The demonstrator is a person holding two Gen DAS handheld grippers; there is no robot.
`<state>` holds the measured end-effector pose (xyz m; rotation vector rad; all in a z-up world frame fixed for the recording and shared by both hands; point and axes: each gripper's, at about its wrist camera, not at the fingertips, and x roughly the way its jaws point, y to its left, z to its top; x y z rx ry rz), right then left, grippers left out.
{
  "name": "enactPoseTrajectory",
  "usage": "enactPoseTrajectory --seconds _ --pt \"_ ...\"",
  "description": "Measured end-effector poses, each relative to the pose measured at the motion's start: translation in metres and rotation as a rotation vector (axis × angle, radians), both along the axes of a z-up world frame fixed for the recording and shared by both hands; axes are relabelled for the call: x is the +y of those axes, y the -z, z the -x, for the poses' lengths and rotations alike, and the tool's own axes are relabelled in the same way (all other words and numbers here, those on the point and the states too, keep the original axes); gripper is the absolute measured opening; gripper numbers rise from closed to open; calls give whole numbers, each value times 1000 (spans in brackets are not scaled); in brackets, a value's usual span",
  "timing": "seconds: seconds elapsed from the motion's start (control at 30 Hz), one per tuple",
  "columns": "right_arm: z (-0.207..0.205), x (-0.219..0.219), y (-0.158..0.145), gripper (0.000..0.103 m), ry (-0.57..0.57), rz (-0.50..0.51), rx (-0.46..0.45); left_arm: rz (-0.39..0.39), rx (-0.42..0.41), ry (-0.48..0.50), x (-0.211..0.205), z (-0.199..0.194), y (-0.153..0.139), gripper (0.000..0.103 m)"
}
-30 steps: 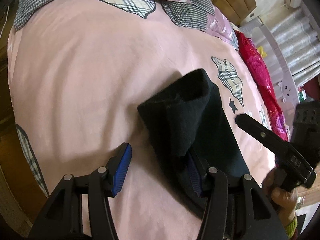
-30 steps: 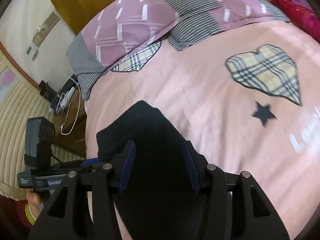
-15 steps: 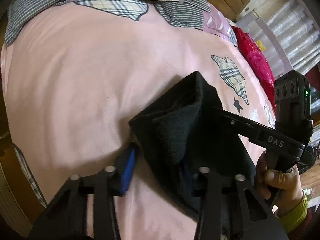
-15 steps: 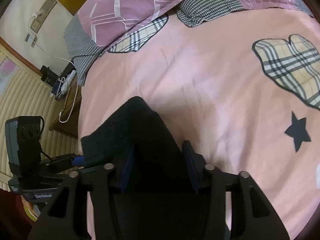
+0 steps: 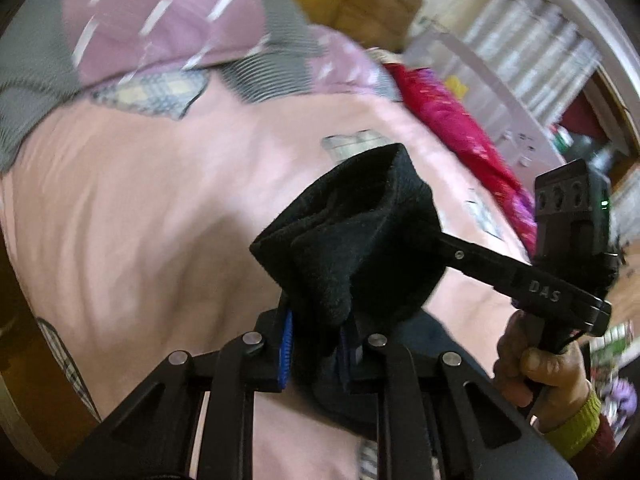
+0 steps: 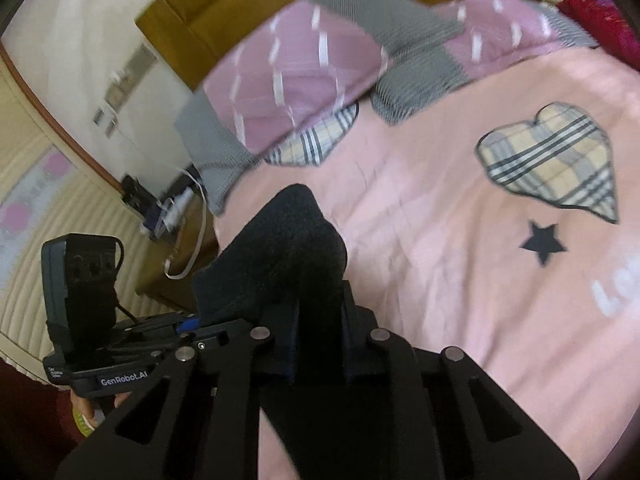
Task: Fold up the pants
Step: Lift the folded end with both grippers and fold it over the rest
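Your left gripper [image 5: 316,346] and right gripper [image 6: 318,340] are both closing, each clenched on the black pants [image 5: 352,240], bunched above the pink bedspread [image 5: 132,208].

Pink bedspread [image 6: 440,200], purple pillows [image 6: 304,80]

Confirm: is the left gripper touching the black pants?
Touching. In the left wrist view the left gripper has the black pants bunched between its closing jaws, with the blue pads pressed against the cloth on both sides.
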<state>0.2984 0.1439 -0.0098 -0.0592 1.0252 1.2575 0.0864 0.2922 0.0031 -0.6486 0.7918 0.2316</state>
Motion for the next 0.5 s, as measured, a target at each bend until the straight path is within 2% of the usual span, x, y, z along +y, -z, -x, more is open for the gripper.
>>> enactPoseTrajectory --seconds 0.27,0.5 --pt "21 -95 -52 17 143 -125 -43 -31 -108 176 -81 -1 -54 17" --pt "40 -186 -59 17 283 -213 -44 -63 -132 330 -162 -5 -70 17"
